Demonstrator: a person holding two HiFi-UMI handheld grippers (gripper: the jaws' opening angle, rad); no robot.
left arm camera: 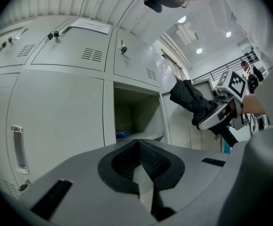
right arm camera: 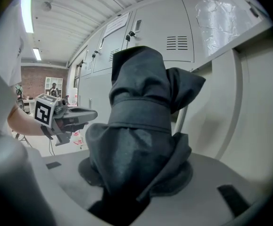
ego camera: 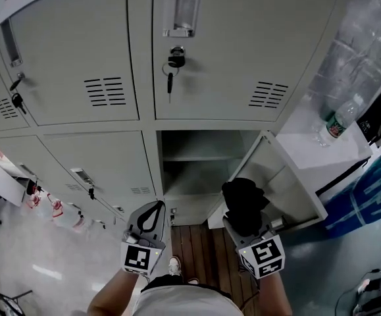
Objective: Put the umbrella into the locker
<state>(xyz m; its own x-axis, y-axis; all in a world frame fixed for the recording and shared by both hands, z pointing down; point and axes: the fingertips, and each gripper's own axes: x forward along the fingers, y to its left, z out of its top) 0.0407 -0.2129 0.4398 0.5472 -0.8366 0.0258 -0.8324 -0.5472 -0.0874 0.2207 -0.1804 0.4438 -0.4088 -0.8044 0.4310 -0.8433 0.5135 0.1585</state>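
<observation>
Already my right gripper clamps the folded black umbrella just outside the open locker. My left gripper is closed on nothing. I judge that setting the umbrella inside is all that's left.

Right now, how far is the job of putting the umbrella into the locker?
Done: the locker door stands open. In hand: the right gripper holds the black umbrella before the locker. Still to do: set the umbrella inside and let go. The left gripper is shut and empty.
</observation>
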